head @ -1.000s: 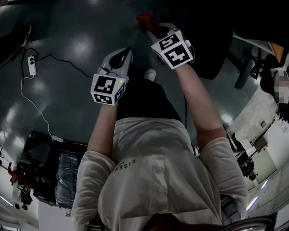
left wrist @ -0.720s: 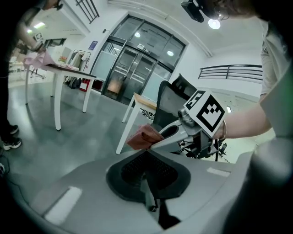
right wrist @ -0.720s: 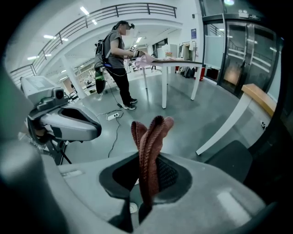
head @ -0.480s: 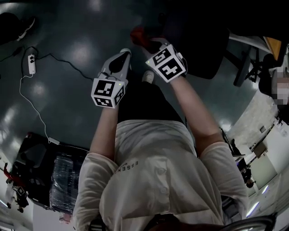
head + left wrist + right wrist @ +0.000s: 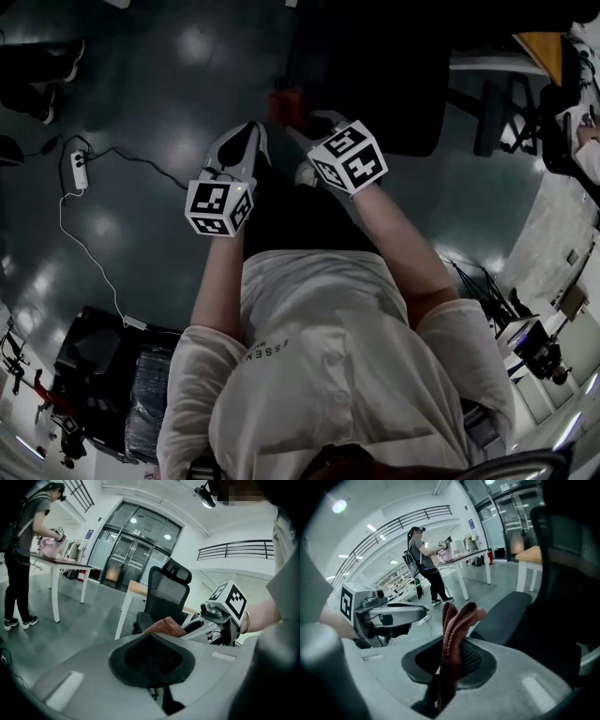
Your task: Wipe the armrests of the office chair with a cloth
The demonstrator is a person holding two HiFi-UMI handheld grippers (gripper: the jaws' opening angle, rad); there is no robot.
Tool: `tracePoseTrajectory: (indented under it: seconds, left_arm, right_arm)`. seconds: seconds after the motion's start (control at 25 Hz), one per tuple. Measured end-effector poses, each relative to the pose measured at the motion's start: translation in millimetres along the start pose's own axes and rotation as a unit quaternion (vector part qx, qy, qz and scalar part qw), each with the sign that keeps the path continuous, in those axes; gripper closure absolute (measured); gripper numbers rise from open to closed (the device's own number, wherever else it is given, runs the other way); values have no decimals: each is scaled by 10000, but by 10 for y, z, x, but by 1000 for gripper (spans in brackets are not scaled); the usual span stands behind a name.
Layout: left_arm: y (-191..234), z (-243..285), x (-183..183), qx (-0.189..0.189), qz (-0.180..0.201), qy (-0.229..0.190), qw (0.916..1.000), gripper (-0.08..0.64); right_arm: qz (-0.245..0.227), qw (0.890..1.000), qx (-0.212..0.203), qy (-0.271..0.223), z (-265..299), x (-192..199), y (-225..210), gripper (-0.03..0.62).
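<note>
The black office chair point(image 5: 375, 75) stands just ahead of me, its seat point(image 5: 506, 613) and tall backrest point(image 5: 165, 595) visible from both gripper views. A red-brown cloth point(image 5: 457, 630) is folded and pinched upright in my right gripper point(image 5: 452, 667), which is shut on it. In the head view the cloth point(image 5: 284, 103) sticks out past the right gripper point(image 5: 302, 127) at the chair's near edge. My left gripper point(image 5: 249, 136) hovers beside it on the left, shut with nothing between its pads point(image 5: 151, 654). No armrest can be made out clearly.
A power strip point(image 5: 79, 169) with a white cable lies on the grey floor to the left. Black cases point(image 5: 103, 366) sit at the lower left. A white table point(image 5: 56, 564) with a person point(image 5: 423, 564) standing at it, and a wood-topped desk point(image 5: 136, 588), stand behind the chair.
Both grippers and the cloth have shifted a little left and lower in the head view, and more of the chair shows above them. Both grips are unchanged.
</note>
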State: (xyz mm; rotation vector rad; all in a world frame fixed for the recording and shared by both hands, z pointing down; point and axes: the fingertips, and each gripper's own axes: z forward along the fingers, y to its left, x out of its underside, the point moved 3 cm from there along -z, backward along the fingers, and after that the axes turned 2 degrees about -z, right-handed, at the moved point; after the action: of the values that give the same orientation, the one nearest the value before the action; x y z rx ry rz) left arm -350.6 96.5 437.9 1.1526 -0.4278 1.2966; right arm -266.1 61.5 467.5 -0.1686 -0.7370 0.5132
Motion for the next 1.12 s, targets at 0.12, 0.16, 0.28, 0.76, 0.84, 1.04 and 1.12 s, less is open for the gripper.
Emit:
tracePoseTrajectory:
  seconds: [0.12, 0.16, 0.28, 0.76, 0.84, 1.04, 1.12]
  left_arm:
    - [-298, 117, -213, 283, 298, -62, 9991, 541]
    - [-415, 174, -277, 391, 380, -82, 9985, 541]
    - [-802, 391, -410, 772, 568, -104, 9953, 543]
    - [-2184, 1280, -606, 2566, 1360, 472, 9557, 541]
    - [-2410, 1321, -621, 2818, 1454, 490, 9471, 543]
    - [-2734, 1484, -810, 3041, 1646, 358, 9376, 542]
    - [-2995, 1499, -630, 3148, 1665, 510, 9330, 542]
  right_arm:
    - [393, 9960, 567, -574, -492, 44, -294, 545]
    - [546, 9927, 773, -753, -679, 82, -417, 545]
    - [947, 9783, 1426, -1170, -1274, 276, -789, 544]
    - [2619, 8782, 3458, -2016, -3126, 1304, -1432, 544]
    - [2875, 8570, 3697, -2150, -3360, 1500, -1397, 545]
    - [2905, 8365, 3998, -2366, -3664, 1618, -1606, 545]
    - [2899, 8342, 4042, -2381, -3871, 1823, -1596, 543]
